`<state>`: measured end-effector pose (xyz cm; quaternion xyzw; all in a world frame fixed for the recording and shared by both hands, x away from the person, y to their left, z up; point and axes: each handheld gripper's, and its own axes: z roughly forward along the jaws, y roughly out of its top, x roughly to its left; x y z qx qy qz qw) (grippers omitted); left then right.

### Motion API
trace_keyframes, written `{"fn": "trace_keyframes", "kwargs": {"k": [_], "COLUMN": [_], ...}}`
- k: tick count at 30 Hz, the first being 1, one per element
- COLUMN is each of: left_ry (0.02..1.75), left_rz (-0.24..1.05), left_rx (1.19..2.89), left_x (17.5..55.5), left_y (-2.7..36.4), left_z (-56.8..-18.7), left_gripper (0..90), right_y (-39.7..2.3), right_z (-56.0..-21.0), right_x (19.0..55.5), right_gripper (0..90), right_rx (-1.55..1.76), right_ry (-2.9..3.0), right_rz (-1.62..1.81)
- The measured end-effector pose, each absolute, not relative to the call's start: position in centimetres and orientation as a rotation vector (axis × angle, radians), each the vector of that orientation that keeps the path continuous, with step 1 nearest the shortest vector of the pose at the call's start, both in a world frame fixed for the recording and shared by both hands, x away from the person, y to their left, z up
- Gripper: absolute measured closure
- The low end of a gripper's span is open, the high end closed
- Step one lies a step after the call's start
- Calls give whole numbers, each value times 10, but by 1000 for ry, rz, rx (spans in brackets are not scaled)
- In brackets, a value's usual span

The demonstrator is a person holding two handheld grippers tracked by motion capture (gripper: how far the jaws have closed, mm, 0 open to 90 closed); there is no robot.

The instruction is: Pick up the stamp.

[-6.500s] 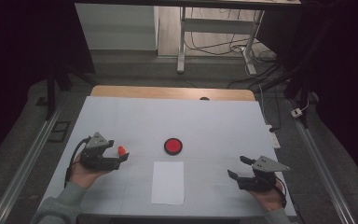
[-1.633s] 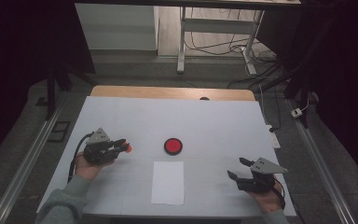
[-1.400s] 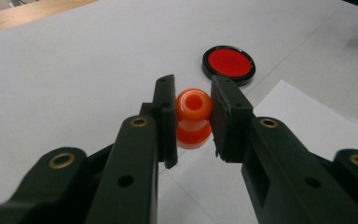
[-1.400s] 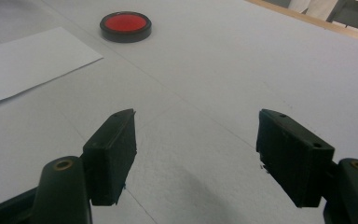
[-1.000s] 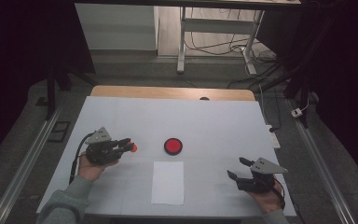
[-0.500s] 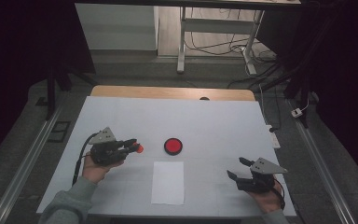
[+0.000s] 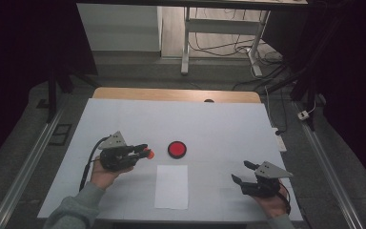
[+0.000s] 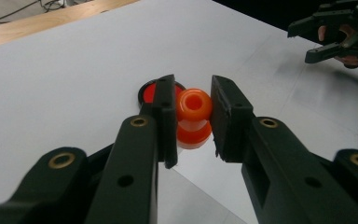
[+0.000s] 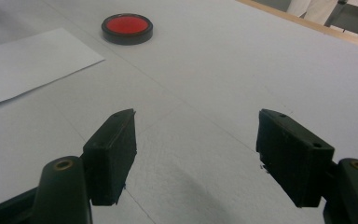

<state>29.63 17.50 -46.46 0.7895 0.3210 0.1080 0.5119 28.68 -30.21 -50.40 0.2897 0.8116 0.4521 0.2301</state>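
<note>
Orange spool (image 8: 193, 116), nearer red disc (image 7: 177, 149), between jaws

Pretty dim room. White-topped table (image 7: 228, 129) with a wooden strip along its far edge, grey floor (image 7: 138, 71) beyond it. Past the table stands a white metal frame (image 7: 187, 43), cables (image 7: 219, 45) tangled around its feet.

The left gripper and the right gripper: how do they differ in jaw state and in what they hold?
The left gripper has its jaws closed on an orange stamp; the right gripper has its jaws wide apart with nothing between them. The left gripper points toward the red ink pad, close to it; the right gripper sits far from the pad, right of the white paper sheet. Both have black jaws and are hand-held.
</note>
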Motion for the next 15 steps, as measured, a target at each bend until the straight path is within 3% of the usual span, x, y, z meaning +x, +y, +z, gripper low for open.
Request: {"fn": "trace_keyframes", "kwargs": {"k": [15], "left_ry": [732], "left_rz": [215], "left_rx": [1934], "left_x": [296], "left_y": [154], "left_z": [-470], "left_gripper": [721], "right_y": [-302], "right_z": [-505], "right_x": [287], "right_gripper": [281], "right_rx": [797], "right_ry": [2241], "right_rz": [1234]}}
